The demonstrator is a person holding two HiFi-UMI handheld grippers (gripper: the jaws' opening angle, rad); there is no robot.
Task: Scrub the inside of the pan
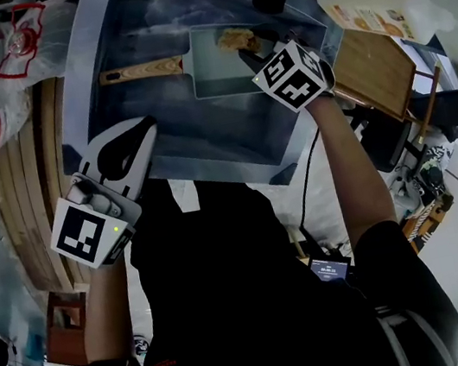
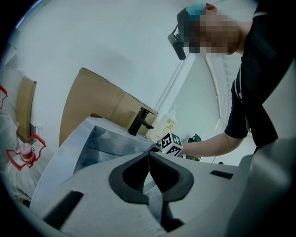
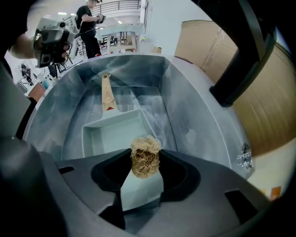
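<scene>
The pan, square and pale with a wooden handle, lies flat on the bottom of a steel sink, just beyond the jaws of the right gripper, with its handle pointing away from them. Those jaws are clamped on a tan, fibrous scrubber, which sticks out past their tips over the pan's near end; whether it touches the pan cannot be made out. The left gripper has its jaws pressed together with nothing between them. In the head view it hangs over the sink's near rim, well apart from the pan. Ahead of its jaws stands a black faucet with a soap bottle beside it.
</scene>
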